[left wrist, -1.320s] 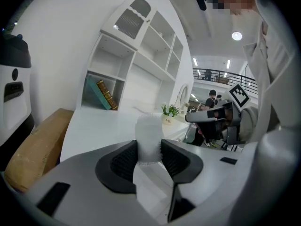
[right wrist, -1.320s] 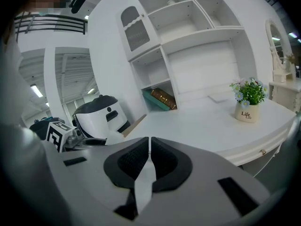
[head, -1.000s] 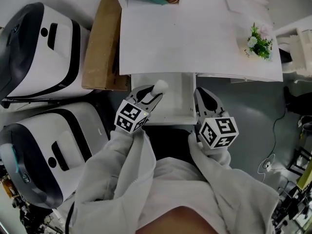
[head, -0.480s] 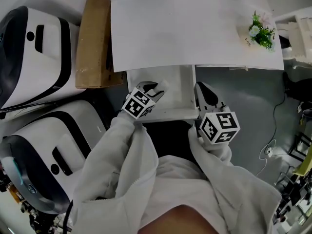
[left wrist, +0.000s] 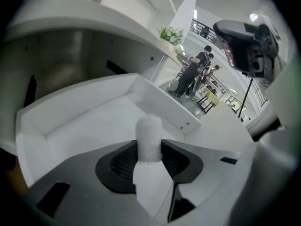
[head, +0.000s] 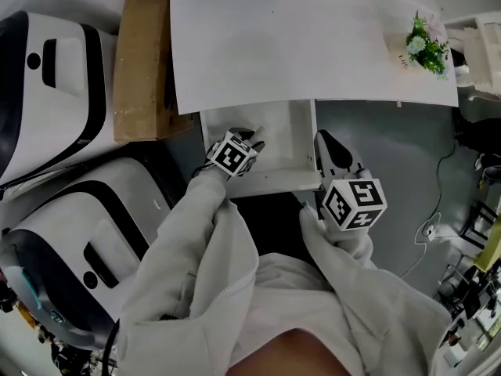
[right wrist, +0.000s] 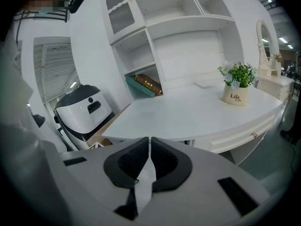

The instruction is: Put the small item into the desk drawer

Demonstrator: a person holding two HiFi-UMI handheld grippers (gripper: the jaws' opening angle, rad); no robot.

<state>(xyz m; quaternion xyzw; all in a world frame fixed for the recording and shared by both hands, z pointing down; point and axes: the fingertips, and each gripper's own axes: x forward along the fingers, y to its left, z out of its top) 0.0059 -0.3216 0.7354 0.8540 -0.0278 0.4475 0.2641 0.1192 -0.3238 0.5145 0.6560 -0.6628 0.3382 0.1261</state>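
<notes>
Desk [head: 313, 45]: white, drawer [head: 286, 131] open.
Left gripper [head: 249, 141]: pinches fuzzy white item [left wrist: 148, 135] over drawer.
Right gripper [right wrist: 149, 147]: jaws pressed together.

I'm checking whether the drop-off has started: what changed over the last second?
The left gripper sank into the open drawer from above its front edge, jaws still clamped on the white fuzzy item. Nothing was let go. The right gripper barely moved: it stayed at the drawer's right front corner, jaws together and empty.
</notes>
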